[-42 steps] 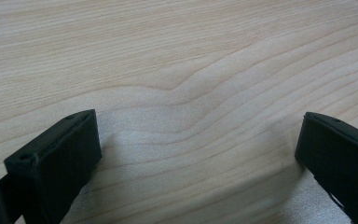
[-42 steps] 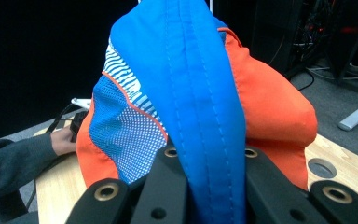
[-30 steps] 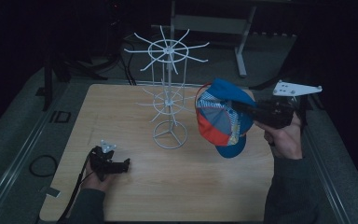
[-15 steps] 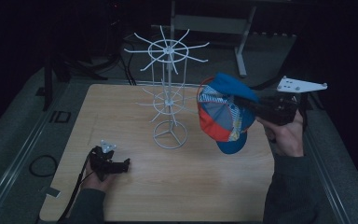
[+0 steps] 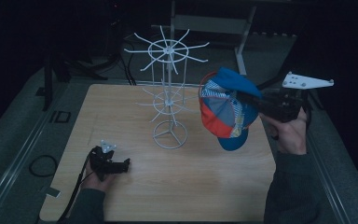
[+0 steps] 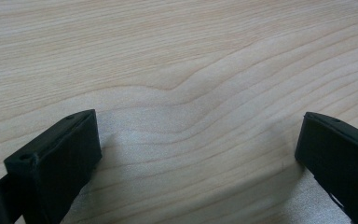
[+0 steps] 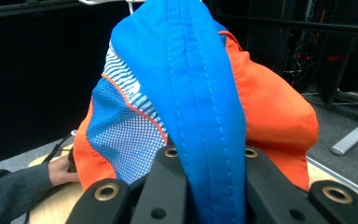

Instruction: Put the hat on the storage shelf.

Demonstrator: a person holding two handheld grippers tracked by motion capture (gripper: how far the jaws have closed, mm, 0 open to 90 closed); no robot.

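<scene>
The right hand-held gripper [image 5: 261,103], clamped on the cap [image 5: 226,108], has lifted it slightly toward the wire rack [image 5: 168,93]; hanging looks next. The left hand-held gripper [image 5: 114,164] rests wide apart on the surface [image 5: 191,186].

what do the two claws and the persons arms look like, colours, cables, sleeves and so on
Both claws are black. The right claw carries a pale grey three-cornered plate on top, dotted with small holes; its jaws, seen in its own view, are flat black bars with round screw holes. The left claw has a smaller grey plate and a dark cable trailing back along the forearm. Its jaws are blocky and matte. Both arms wear dark long sleeves.
</scene>
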